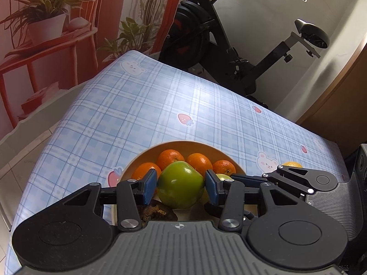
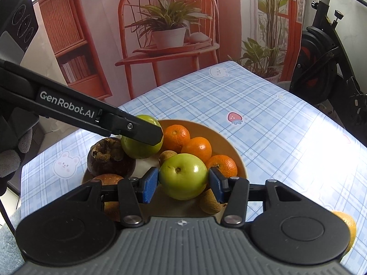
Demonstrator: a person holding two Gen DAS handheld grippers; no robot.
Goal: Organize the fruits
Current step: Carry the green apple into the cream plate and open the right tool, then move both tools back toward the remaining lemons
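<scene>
A tan bowl (image 1: pixel 183 143) on the blue checked tablecloth holds several oranges (image 1: pixel 170 158). My left gripper (image 1: pixel 181 183) is shut on a green apple (image 1: pixel 181 184) just above the bowl's near side. In the right wrist view, my right gripper (image 2: pixel 183 181) is shut on a second green apple (image 2: pixel 183 178) over the same bowl (image 2: pixel 240 160). The left gripper's finger (image 2: pixel 137 130) reaches in from the left, with its apple (image 2: pixel 142 142) beside a dark mangosteen (image 2: pixel 107 158). Oranges (image 2: pixel 197 149) and small brown fruits (image 2: pixel 211 201) lie under and behind the apples.
One orange (image 2: pixel 346 226) lies loose on the cloth to the right of the bowl. A gloved hand (image 2: pixel 9 160) shows at the left edge. An exercise bike (image 1: pixel 229 45) stands past the table's far edge, and a plant backdrop (image 2: pixel 169 29) hangs behind.
</scene>
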